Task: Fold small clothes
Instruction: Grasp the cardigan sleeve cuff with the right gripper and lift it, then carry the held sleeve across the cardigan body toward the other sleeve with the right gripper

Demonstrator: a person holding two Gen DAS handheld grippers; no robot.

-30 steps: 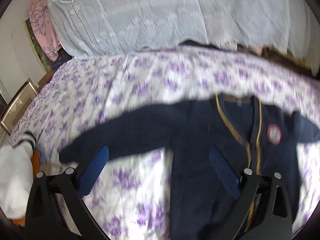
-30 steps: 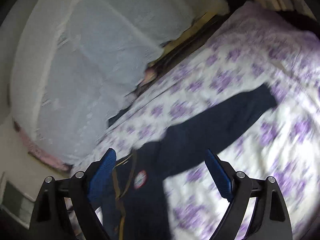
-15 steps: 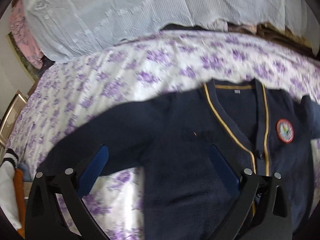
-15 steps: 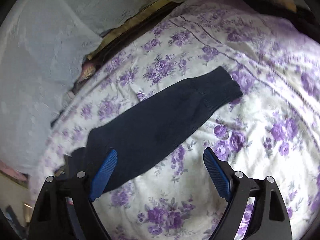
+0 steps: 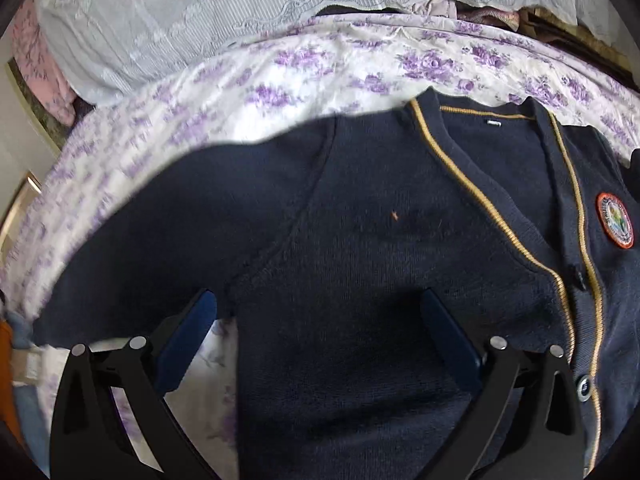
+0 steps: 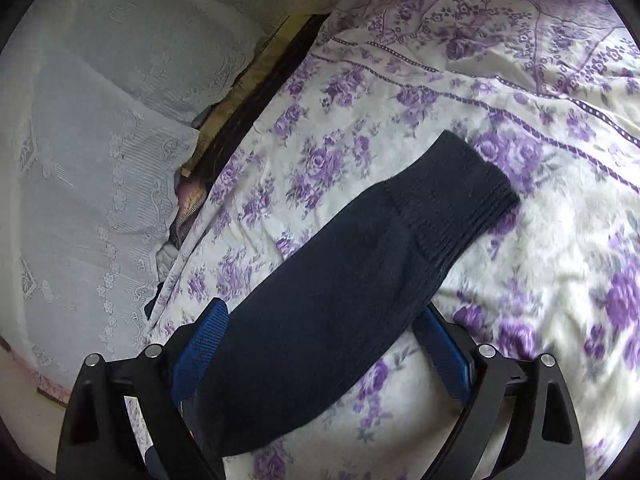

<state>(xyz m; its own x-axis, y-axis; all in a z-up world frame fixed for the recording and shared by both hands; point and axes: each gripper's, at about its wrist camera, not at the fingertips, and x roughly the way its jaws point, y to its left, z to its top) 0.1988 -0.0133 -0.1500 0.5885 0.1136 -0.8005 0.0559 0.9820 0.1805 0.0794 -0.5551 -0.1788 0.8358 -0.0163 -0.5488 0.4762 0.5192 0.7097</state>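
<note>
A navy cardigan [image 5: 380, 240] with gold trim and a round badge [image 5: 615, 226] lies spread flat, front up, on a purple-flowered bed sheet [image 5: 280, 64]. My left gripper [image 5: 316, 304] hovers close over the garment near its armpit seam, fingers wide apart and open, nothing pinched. In the right wrist view one sleeve [image 6: 360, 280] stretches diagonally toward its ribbed cuff [image 6: 460, 200]. My right gripper [image 6: 320, 312] straddles that sleeve near its upper part. Its jaws are opening, with the sleeve between them and the pads not pressing it.
A white lace-covered bolster [image 5: 200, 12] runs along the far edge of the bed, also visible as lace cover [image 6: 80, 160] at left. A dark gap with wood [image 6: 256, 92] separates it from the sheet [image 6: 400, 100]. Pink cloth [image 5: 36, 52] and an orange item [image 5: 6, 344] sit at left.
Both grippers have come down closer to the cardigan, which now fills more of each view. The right view swung from the badge area onto the sleeve, which now lies between its fingers.
</note>
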